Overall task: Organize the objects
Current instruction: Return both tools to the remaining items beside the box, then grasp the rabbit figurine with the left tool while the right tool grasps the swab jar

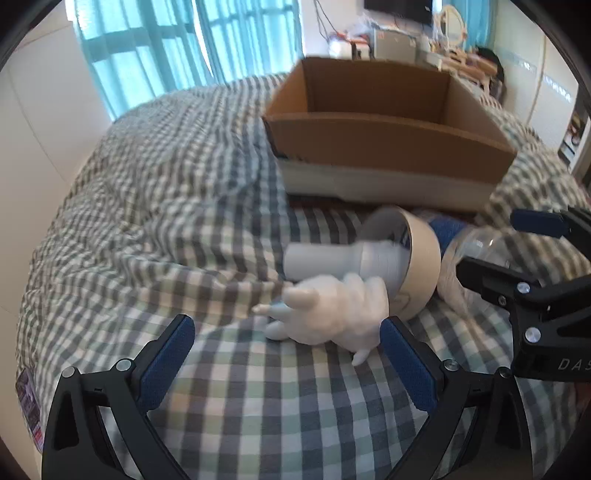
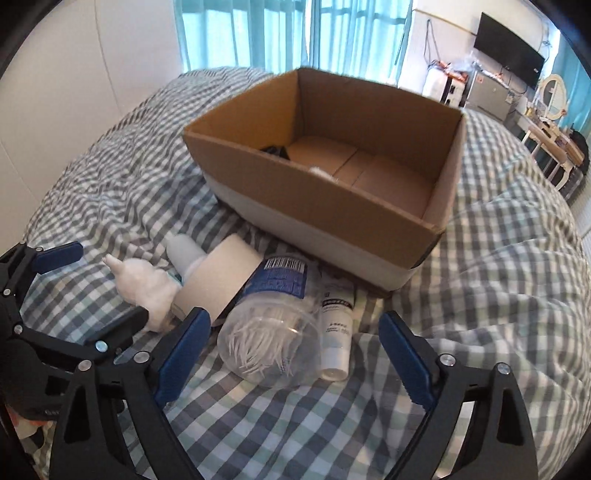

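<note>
An open cardboard box stands on a checked bed cover; it also shows in the left wrist view. In front of it lie a beige tape roll, a white bottle, a white plush toy, a clear jar of cotton swabs and a white tube. My left gripper is open, its jaws just short of the plush toy. My right gripper is open, with the jar and tube between its jaws.
A small dark item and a bit of white lie inside the box. A window with teal curtains is behind the bed. A desk with a TV and clutter stands at the far right.
</note>
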Demonstrator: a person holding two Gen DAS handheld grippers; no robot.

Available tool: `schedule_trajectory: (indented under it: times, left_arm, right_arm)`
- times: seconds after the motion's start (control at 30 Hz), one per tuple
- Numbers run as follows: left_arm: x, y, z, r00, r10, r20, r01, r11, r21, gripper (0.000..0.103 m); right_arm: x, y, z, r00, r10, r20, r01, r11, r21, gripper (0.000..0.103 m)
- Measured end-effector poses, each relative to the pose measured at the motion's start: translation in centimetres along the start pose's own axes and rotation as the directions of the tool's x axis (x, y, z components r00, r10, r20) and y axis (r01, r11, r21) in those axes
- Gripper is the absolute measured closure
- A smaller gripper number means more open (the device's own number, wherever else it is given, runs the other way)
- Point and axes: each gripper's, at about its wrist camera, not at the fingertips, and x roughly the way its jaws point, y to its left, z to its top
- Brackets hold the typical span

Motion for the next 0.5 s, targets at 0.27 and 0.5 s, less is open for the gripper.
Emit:
schedule_trajectory:
  times: [0.27,0.5]
  left_arm:
    - [2.1,-1.1,0.1,0.997,-0.025,-0.073,0.028,0.999,0.043,0.0]
    - [3.4,-0.3,0.5,0.994,-0.041,-0.102,0.041,0.999,0.003,0.0]
  right_arm:
    - [1.9,0.0,0.2,0.997,0.052,-0.052,-0.051,0.999,0.013,0.028]
    - [2.0,-0.1,0.2,0.996,0.074,-0.043,-0.073,0.997,0.018,0.039]
